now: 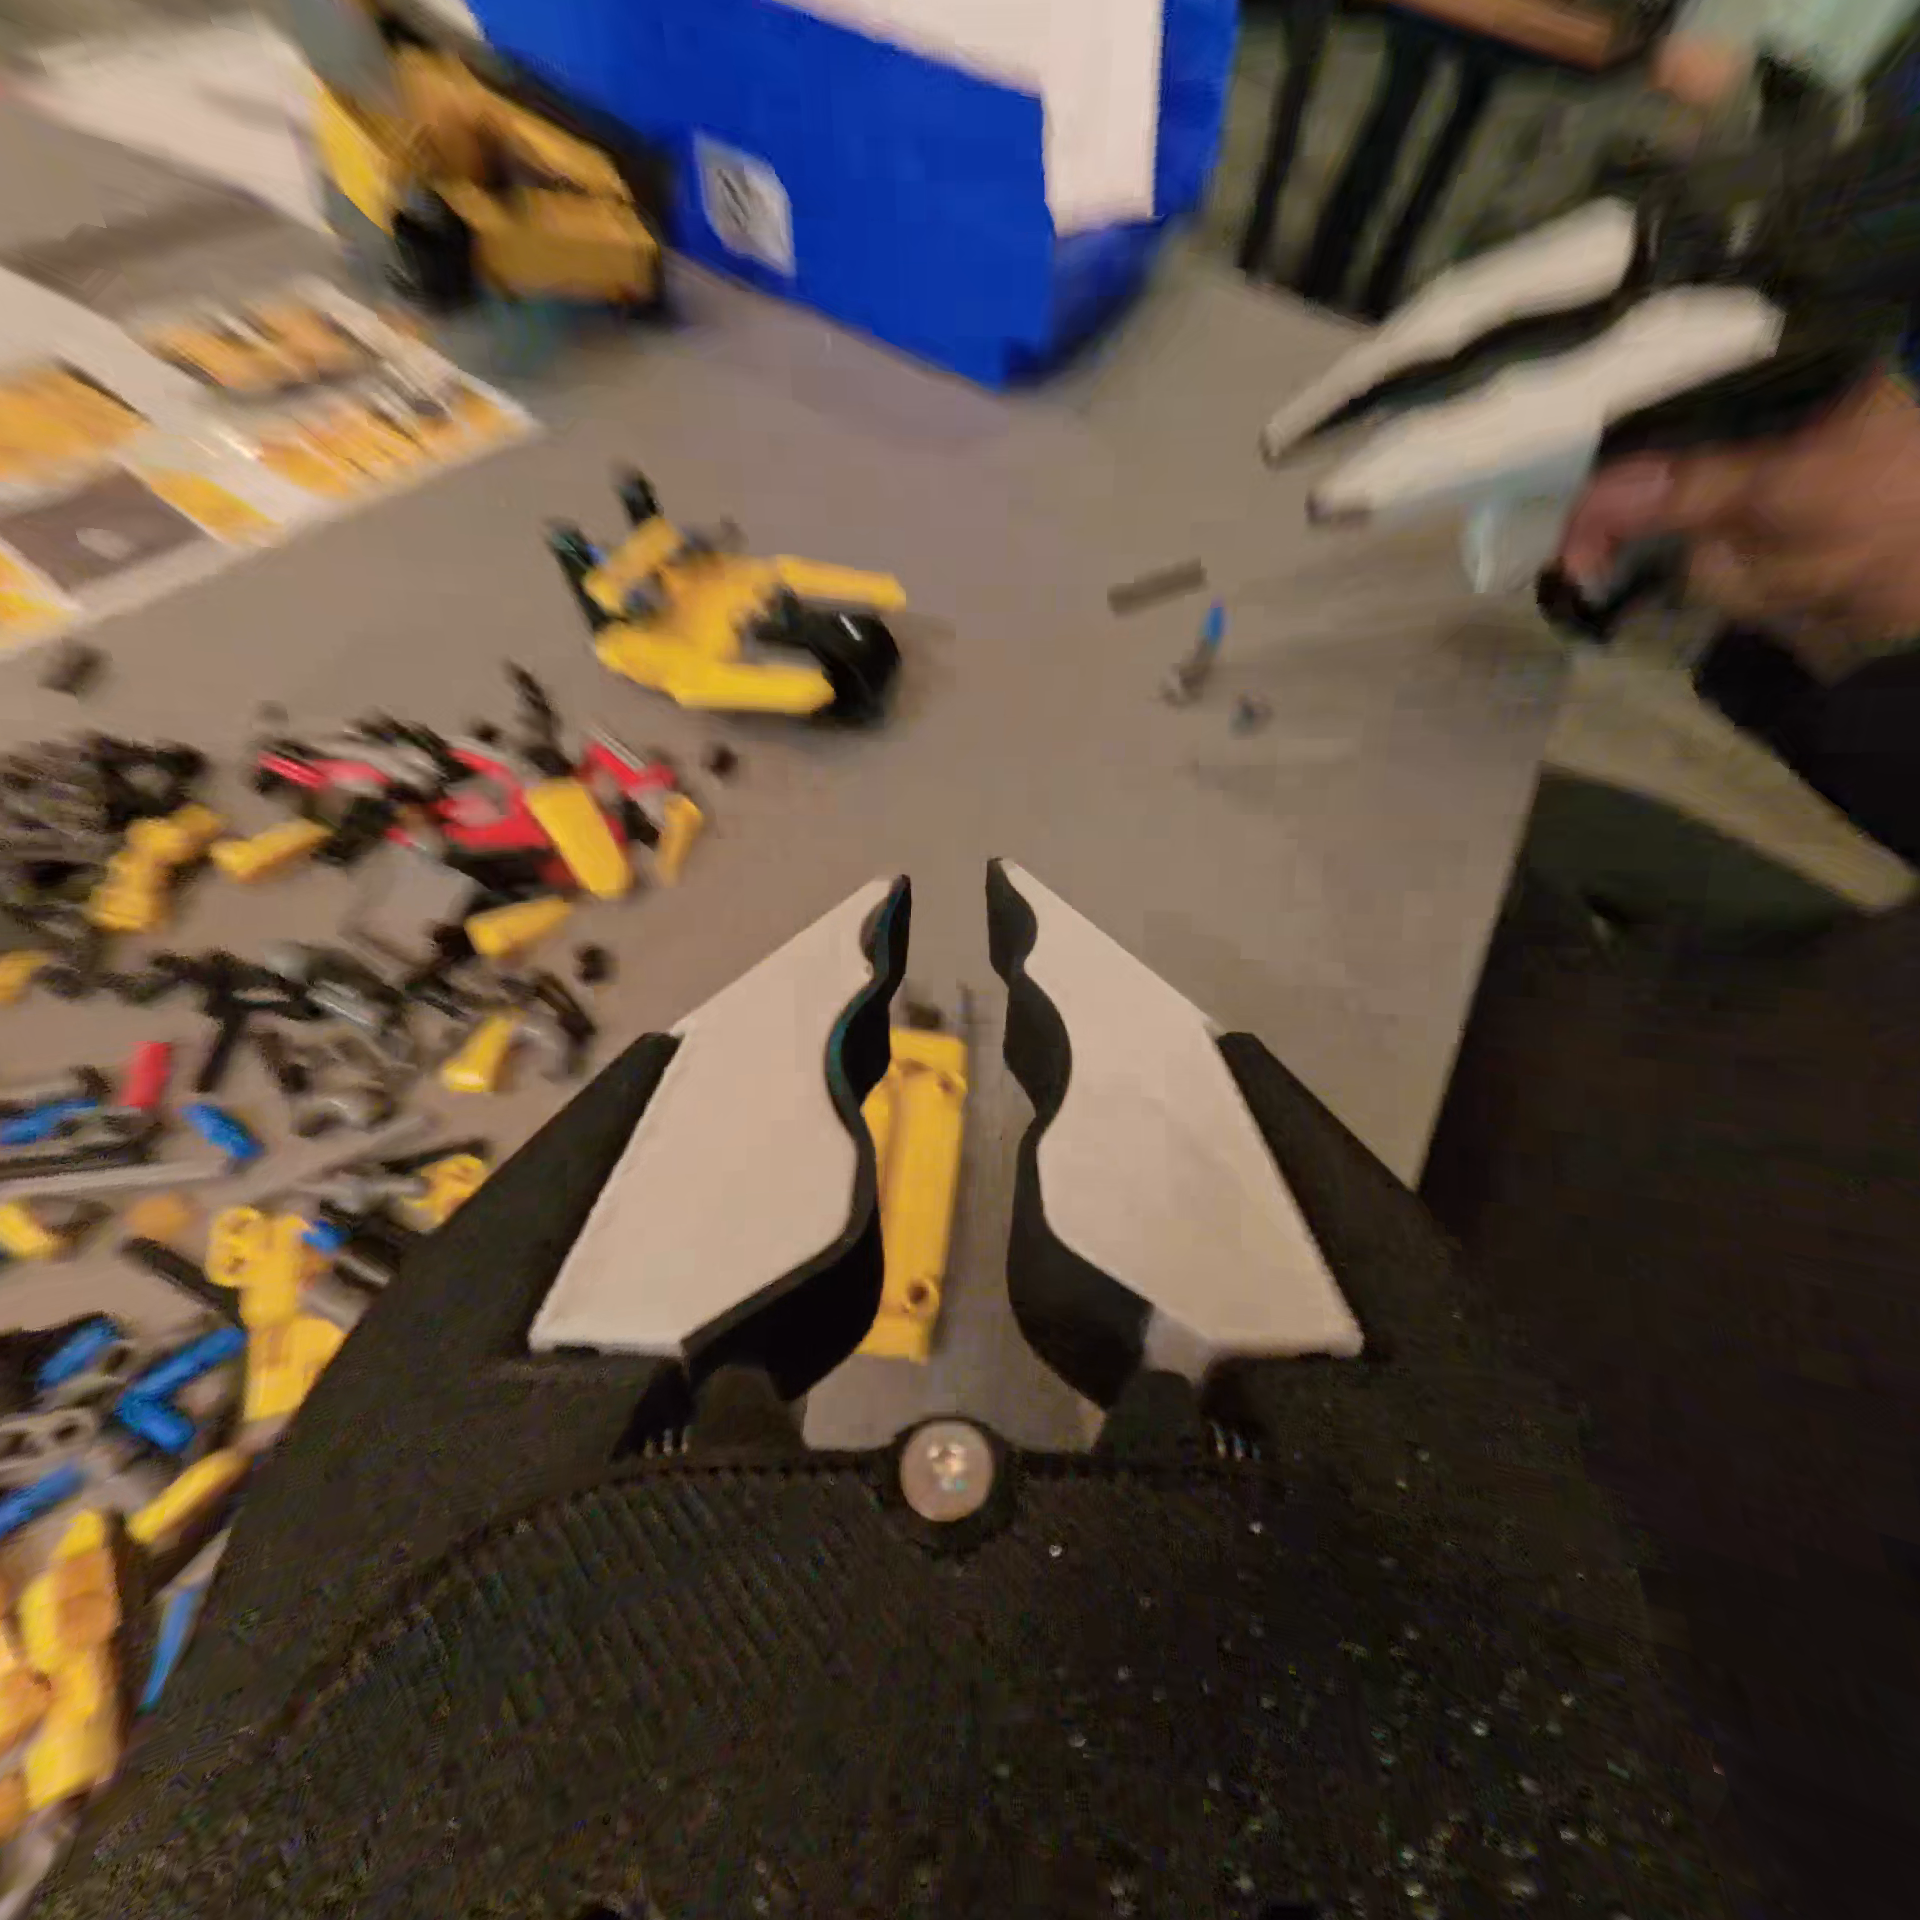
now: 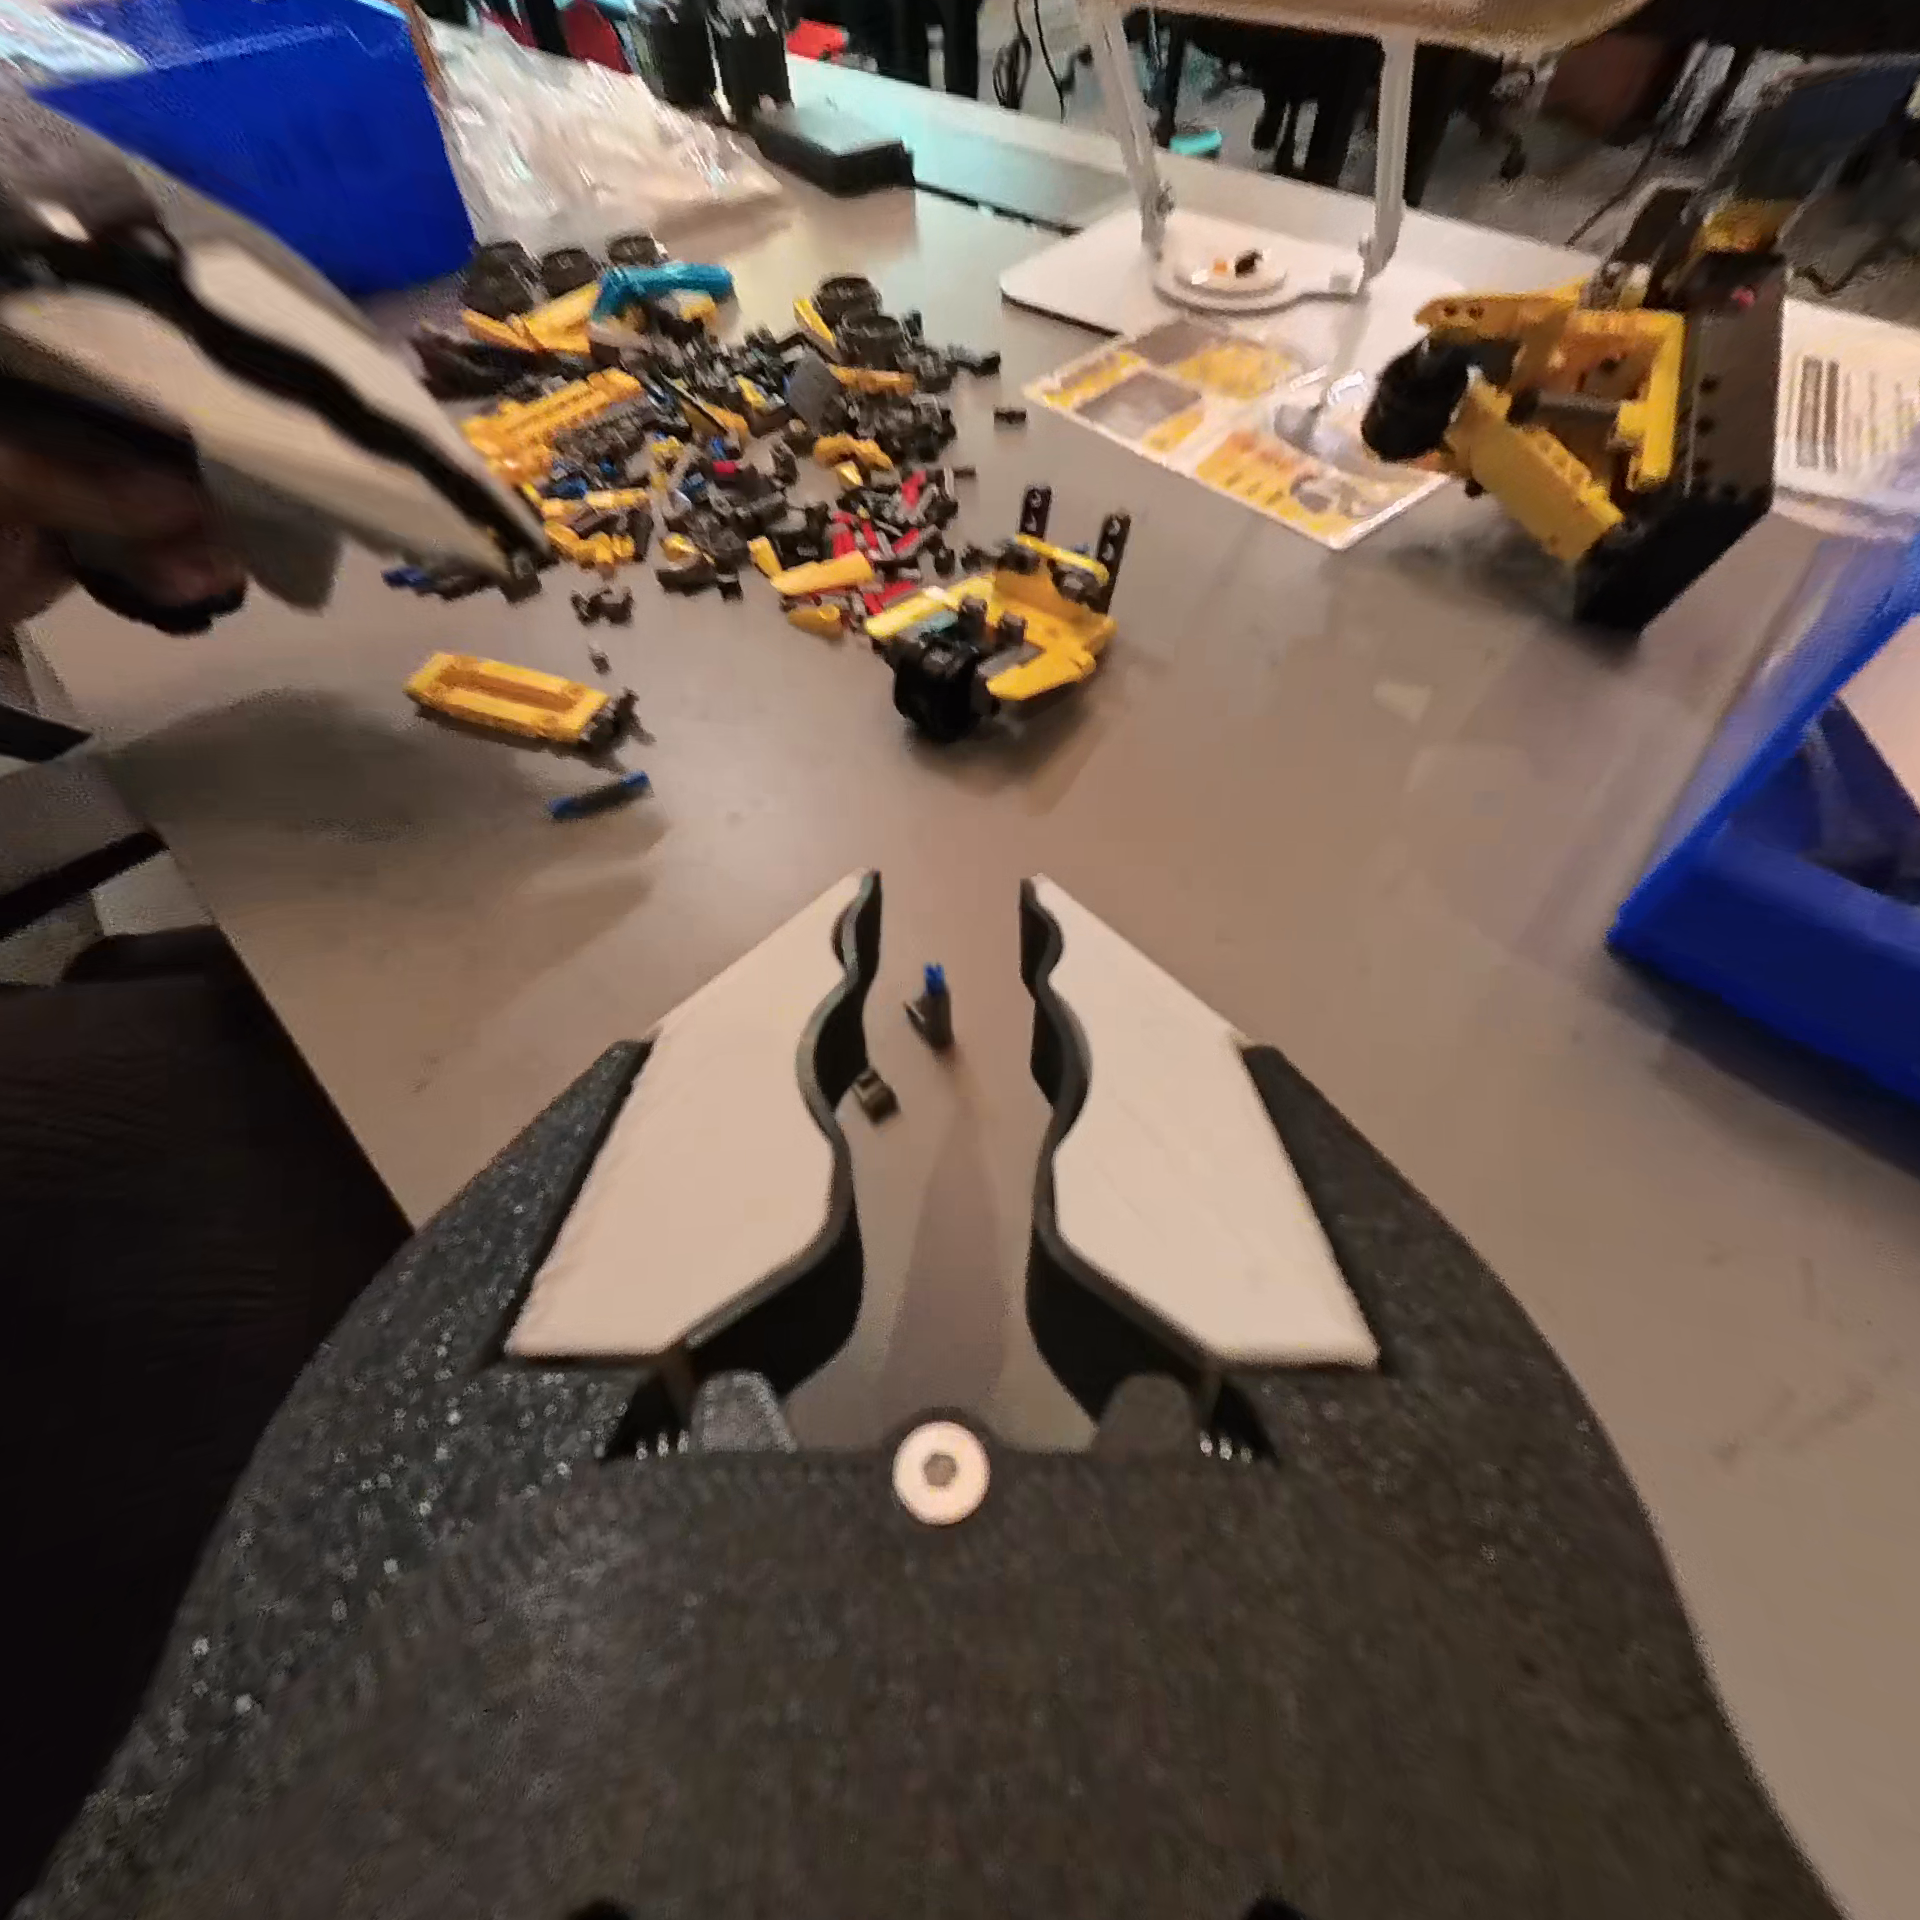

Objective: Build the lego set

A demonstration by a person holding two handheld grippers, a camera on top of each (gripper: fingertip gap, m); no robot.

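Right now the left gripper (image 1: 948, 883) hangs with jaws apart over a yellow beam (image 1: 914, 1184); right gripper (image 2: 948, 894), jaws apart, frames a blue-tipped pin (image 2: 932, 1006) on the bench (image 2: 1299, 831).

My right gripper (image 2: 949, 894) hung over the grey table (image 2: 1351, 935) with its fingers parted, holding nothing, and a small grey pin with a blue tip (image 2: 932, 1006) lay between them beside a tiny dark piece (image 2: 876, 1097). Farther off lay a yellow frame piece (image 2: 504, 698), a small yellow wheeled assembly (image 2: 997, 634) and a heap of loose bricks (image 2: 707, 436).
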